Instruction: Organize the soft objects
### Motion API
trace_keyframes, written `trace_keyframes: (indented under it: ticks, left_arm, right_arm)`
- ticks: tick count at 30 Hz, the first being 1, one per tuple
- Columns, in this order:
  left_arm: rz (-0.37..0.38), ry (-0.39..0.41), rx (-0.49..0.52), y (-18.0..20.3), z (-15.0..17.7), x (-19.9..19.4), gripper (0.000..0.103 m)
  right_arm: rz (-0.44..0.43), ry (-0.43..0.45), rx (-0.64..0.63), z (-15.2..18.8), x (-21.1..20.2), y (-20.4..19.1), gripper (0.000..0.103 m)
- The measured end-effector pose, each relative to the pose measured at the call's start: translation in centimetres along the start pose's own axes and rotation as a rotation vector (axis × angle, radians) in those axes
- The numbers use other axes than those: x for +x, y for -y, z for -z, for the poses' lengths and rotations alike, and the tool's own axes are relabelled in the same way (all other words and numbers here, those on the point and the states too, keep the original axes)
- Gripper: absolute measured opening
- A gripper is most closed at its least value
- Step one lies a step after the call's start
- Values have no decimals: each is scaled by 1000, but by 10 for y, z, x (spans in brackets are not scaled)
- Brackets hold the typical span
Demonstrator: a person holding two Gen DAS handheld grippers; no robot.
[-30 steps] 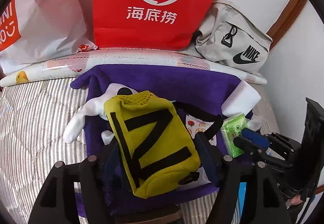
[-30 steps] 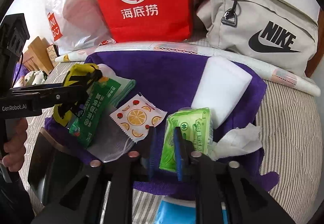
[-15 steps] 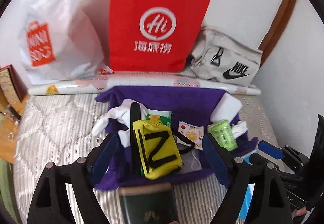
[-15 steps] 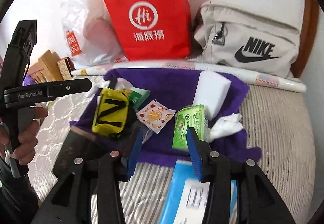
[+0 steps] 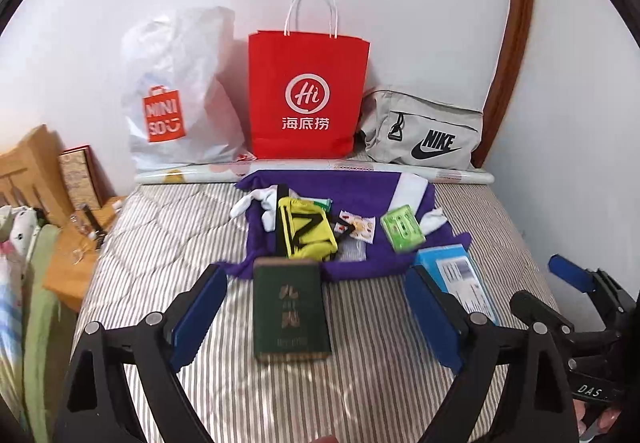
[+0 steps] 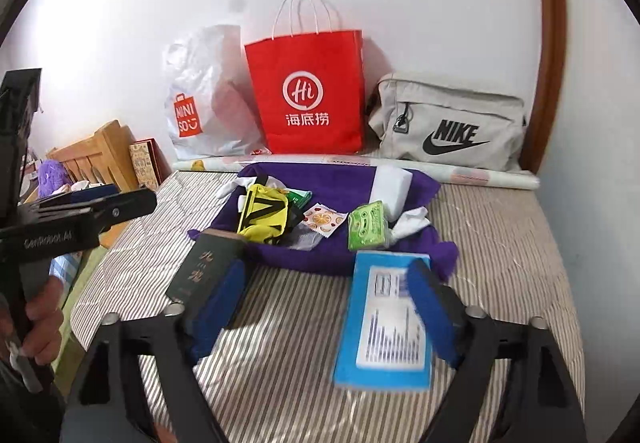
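On the purple towel [image 5: 344, 187] lie the yellow pouch [image 5: 306, 233], green tissue pack [image 5: 402, 229] and white sponge [image 6: 394, 187]. Left gripper [image 5: 316, 313] and right gripper [image 6: 324, 307] are both opening wide, nothing between their jaws.

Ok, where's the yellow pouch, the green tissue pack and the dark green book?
yellow pouch [image 5: 306, 233], left wrist view, on its black-striped front.
green tissue pack [image 6: 366, 229], right wrist view, middle of its wrapper.
dark green book [image 5: 290, 313], left wrist view, centre of its cover.

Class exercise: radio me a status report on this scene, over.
Left claw and right claw opening, empty. Yellow pouch on purple towel. Green book in front.
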State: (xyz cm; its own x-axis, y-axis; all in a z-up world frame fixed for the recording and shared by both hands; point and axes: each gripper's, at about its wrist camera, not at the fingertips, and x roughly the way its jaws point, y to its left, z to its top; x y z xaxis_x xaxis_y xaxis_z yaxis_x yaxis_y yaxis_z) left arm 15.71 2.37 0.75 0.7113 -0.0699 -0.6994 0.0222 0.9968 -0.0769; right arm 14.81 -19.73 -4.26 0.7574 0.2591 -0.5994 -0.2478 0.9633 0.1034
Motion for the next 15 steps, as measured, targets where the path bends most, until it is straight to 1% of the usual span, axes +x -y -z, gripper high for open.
trace_keyframes:
  ticks: [3, 8, 10, 12, 15]
  left_arm:
    - [-11, 3, 16, 10, 20, -22, 91]
    - [-33, 37, 12, 20, 48, -52, 91]
    - [-11, 43, -2, 21, 55, -60, 91]
    - [7, 45, 6, 24, 60, -66, 91]
    - [-9, 52, 14, 28, 64, -72, 91]
  right_arm:
    - [23, 21, 5, 12, -21, -3, 96]
    - [45, 10, 57, 34, -47, 0, 97]
    - [42, 3, 69, 42, -55, 1, 97]
    - [39, -1, 76, 46, -60, 2, 97]
    - [45, -6, 82, 52, -67, 3, 97]
